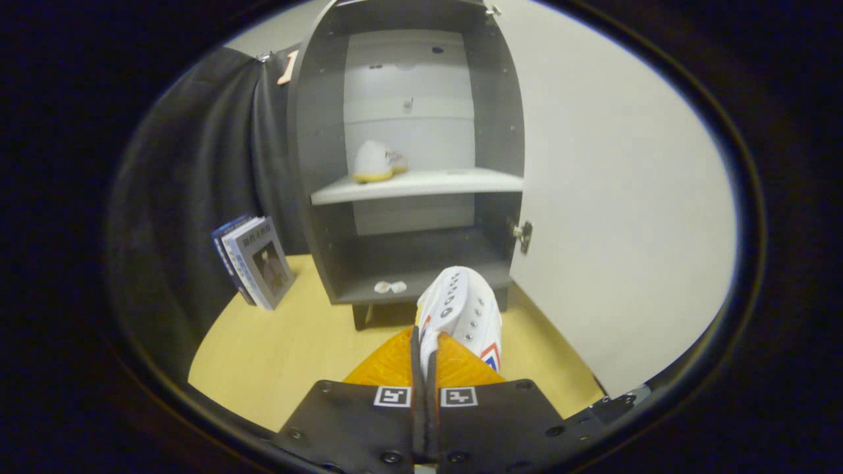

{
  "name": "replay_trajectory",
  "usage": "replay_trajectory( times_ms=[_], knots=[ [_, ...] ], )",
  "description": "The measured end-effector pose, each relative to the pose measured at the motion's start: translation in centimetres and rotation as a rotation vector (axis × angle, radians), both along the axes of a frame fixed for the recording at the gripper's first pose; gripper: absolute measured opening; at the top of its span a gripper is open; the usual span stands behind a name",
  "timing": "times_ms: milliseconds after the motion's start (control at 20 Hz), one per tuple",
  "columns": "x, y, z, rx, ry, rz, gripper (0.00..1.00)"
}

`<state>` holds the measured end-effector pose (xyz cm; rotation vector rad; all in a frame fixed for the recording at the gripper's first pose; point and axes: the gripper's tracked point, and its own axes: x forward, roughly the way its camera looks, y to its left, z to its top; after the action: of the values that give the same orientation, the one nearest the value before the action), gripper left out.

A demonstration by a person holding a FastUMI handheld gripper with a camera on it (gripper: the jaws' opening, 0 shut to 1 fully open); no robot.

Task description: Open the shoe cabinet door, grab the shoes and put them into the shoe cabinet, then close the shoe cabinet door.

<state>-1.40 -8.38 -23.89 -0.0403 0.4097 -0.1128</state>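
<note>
Books (253, 260) lean beside your open shoe cabinet (408, 197); its door (619, 217) swings right. One shoe (375, 161) sits on the shelf (415, 184). Your gripper (425, 352) pinches a white sneaker (464, 309)

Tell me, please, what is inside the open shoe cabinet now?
One shoe lies on the cabinet shelf. Two small white things lie on the bottom board. The gripper grips a second shoe, covering part of that board.

- Pale wooden floor (276, 355), lower frame: grey shoe cabinet (316, 164) and leaning books (253, 260) stand on it.
- White shelf (421, 184), centre: one shoe (377, 161).
</note>
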Motion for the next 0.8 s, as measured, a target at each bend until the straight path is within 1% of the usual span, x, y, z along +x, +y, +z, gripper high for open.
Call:
replay_trajectory(
  times_ms=[150, 350, 550, 700, 800],
  knots=[
    [3.1, 0.2, 5.8, -0.05, -0.08, 0.015, 0.02],
    [9.8, 0.3, 11.5, -0.092, -0.149, 0.054, 0.02],
    [18.1, -0.3, 14.1, -0.118, -0.166, 0.101, 0.02],
    [24.0, -1.6, 14.0, -0.128, -0.15, 0.125, 0.02],
    [27.5, -2.6, 13.4, -0.123, -0.134, 0.124, 0.02]
  ],
)
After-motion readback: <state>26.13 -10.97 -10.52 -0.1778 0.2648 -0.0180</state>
